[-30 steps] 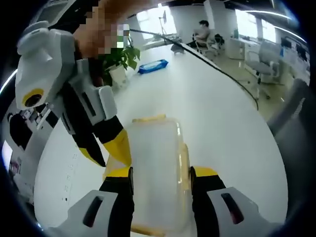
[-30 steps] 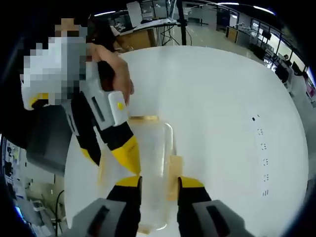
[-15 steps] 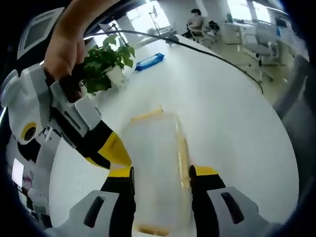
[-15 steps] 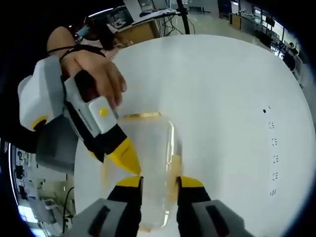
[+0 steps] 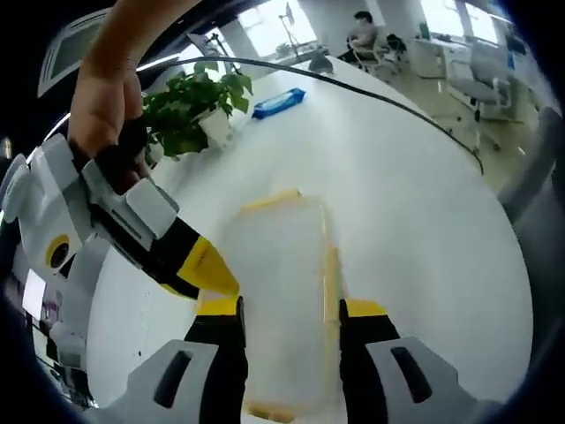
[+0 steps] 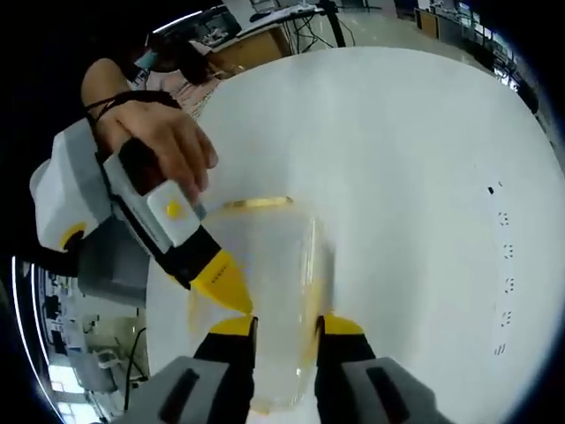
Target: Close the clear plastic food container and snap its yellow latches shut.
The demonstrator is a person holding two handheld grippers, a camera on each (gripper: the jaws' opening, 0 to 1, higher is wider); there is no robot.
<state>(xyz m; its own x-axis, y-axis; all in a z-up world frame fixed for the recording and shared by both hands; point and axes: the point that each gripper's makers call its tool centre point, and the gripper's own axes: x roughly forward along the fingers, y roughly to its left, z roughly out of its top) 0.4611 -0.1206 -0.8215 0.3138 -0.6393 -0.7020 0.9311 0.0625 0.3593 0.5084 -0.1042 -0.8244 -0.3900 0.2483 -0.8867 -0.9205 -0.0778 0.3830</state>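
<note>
Lower now, the other tool (image 5: 207,269) touches the clear rounded-rectangular container (image 5: 278,291).

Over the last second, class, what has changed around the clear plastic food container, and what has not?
The other gripper's yellow tips slid down along the clear plastic food container's left side. Both views' own grippers, left and right, stayed straddling it. The container stayed on the white table.
</note>
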